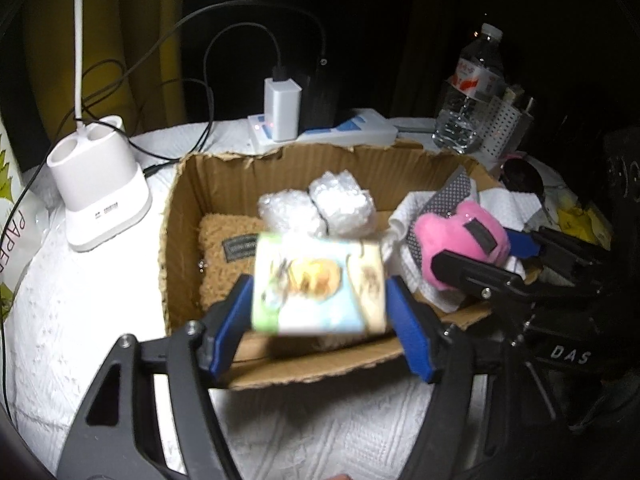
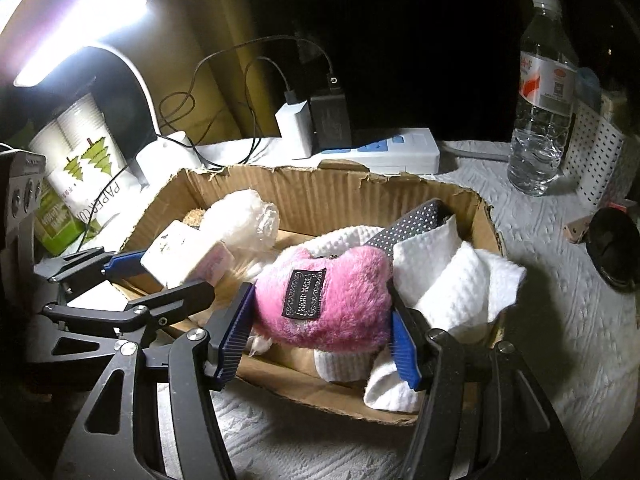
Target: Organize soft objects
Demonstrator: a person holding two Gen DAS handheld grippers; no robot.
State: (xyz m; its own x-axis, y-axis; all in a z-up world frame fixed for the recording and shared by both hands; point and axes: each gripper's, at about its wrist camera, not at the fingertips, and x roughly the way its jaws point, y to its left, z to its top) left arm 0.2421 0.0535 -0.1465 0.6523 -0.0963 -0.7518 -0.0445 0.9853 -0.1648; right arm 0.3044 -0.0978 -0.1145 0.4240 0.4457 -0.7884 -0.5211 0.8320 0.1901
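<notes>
Left gripper (image 1: 320, 304): clamped by both blue pads on the printed tissue pack (image 1: 320, 284), which is held over the cardboard box (image 1: 224, 168).
Tissue pack: judged light and squashy; best held across its flat sides.
Right gripper (image 2: 320, 328): closed around the pink plush pouch (image 2: 324, 288), held low in the box beside white towels (image 2: 452, 280).
Pouch: judged soft, light, non-fragile; mid-body grip suits.

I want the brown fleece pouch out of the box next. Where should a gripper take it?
Probably the brown fleece pouch by its bare left edge, from above: it lies flat on the cardboard box floor, and the bubble-wrap bundles crowd its right side.
</notes>
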